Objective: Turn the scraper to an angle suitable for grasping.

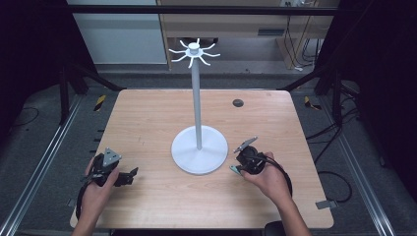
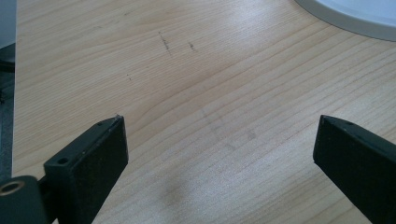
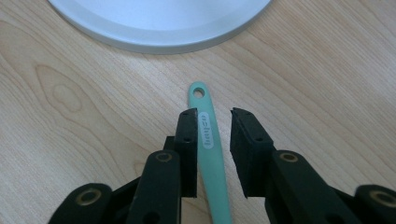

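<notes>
Green handle (image 3: 211, 154) lies between the right gripper's (image 3: 214, 116) parted jaws; left gripper (image 2: 219, 130) gapes.

Pale wood-grain table (image 1: 147, 113), smooth matt white stand base (image 3: 159, 23), mint plastic handle (image 3: 212, 154).

In front of me a pale wooden table (image 1: 147, 113) with rounded corners stands on grey floor (image 1: 29, 142). A small dark round hole (image 1: 238, 103) sits near its far edge, right of centre. Faint dark scuffs (image 2: 164, 42) mark the wood grain. Metal rails (image 1: 44, 162) run along the floor on both sides, with yellow-and-black tape strips (image 1: 100, 102) near the far corners. Black cables (image 1: 339, 182) loop on the floor at my right.
</notes>
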Demonstrator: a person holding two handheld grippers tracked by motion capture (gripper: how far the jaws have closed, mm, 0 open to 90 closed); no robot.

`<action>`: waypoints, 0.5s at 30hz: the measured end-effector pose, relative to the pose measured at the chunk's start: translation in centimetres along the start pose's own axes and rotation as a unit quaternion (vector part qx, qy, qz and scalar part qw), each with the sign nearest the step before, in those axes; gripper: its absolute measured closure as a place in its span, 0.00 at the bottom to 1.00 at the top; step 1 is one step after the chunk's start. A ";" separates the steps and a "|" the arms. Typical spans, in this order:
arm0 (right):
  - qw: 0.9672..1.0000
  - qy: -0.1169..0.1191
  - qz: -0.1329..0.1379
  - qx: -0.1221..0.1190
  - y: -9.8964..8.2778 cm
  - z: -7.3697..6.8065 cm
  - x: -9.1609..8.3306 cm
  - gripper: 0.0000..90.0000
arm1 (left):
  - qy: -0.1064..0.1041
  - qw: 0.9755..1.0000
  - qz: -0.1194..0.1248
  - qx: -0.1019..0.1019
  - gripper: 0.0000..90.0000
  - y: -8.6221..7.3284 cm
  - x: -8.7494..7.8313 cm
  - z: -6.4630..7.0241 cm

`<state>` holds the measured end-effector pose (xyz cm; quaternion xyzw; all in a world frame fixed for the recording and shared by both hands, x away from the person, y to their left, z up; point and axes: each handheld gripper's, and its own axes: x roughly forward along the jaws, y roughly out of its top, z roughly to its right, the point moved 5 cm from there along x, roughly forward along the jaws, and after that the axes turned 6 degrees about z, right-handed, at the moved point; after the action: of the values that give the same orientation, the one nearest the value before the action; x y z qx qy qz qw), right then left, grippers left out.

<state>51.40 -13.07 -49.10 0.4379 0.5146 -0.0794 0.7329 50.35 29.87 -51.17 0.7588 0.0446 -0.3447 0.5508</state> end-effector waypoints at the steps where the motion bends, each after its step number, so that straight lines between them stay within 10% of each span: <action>1: 1.000 0.000 0.000 0.000 0.0 0.0 0.0 0.79 | 0.000 1.000 0.000 0.000 0.03 0.0 0.0 0.0; 15: 0.999 0.011 -0.030 -0.004 0.1 -0.1 0.5 0.70 | 0.000 1.000 -0.001 0.001 0.03 0.0 -0.1 0.0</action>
<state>51.62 -12.74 -49.47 0.4201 0.5362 -0.0942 0.7261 50.30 29.94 -51.15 0.7594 0.0454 -0.3450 0.5497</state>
